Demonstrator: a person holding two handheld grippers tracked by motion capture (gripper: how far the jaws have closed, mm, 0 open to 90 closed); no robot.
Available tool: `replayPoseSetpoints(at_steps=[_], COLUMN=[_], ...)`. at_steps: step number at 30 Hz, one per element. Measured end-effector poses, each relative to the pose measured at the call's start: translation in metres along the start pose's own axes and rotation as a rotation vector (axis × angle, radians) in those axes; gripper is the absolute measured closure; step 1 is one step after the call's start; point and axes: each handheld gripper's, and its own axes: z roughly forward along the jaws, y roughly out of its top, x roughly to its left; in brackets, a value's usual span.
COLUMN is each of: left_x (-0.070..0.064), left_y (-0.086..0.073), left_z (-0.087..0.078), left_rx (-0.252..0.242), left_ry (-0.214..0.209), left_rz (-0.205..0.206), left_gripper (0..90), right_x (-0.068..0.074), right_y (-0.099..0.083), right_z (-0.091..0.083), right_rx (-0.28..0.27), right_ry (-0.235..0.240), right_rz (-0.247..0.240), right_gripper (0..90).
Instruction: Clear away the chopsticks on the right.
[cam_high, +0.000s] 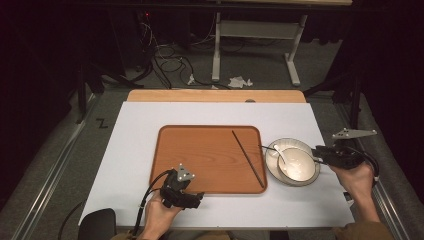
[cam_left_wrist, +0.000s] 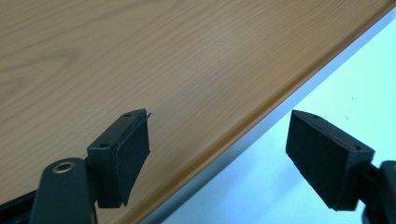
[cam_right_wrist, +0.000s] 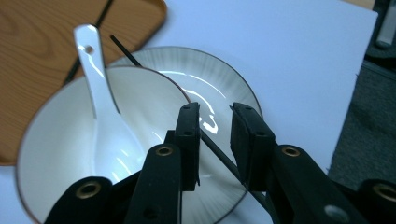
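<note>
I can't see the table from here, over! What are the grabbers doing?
Left gripper open at tray edge. Right gripper around chopstick lying across plate, grip unclear. Spoon in bowl close by.

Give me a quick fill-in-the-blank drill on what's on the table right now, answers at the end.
1. The white spoon rests inside the ____.
2. The bowl sits on a plate to the ____ of the wooden tray in the high view.
3. One chopstick lies on the tray; the other chopstick lies across the bowl, between the fingers of the ____ gripper.
4. The left gripper straddles the tray's edge with its jaws ____.

Missing words: bowl; right; right; open
</note>
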Motion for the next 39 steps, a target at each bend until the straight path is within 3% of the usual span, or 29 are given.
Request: replayPoseSetpoints(at_steps=[13, 18, 23, 39], left_x=[0.0, -0.001, 0.0, -0.001], left_y=[-0.001, 0.0, 0.0, -0.001], left_z=[-0.002, 0.0, 0.0, 0.001], left_rx=[-0.008, -0.006, -0.002, 0.001], left_ry=[-0.001, 0.001, 0.001, -0.001], left_rz=[-0.003, -0.002, -0.002, -0.004], left_gripper=[21.7, 21.7, 21.7, 21.7], right_x=[-0.011, -0.009, -0.013, -0.009], right_y=[-0.013, -0.012, -0.016, -0.015], right_z=[0.025, 0.031, 0.039, 0.044], right_rx=[0.139, 0.173, 0.186, 0.202], right_ry=[-0.056, -0.043, -0.032, -0.045], right_rz=[-0.013, -0.026, -0.008, -0.043], right_gripper=[76.1, 75.2, 74.0, 84.6])
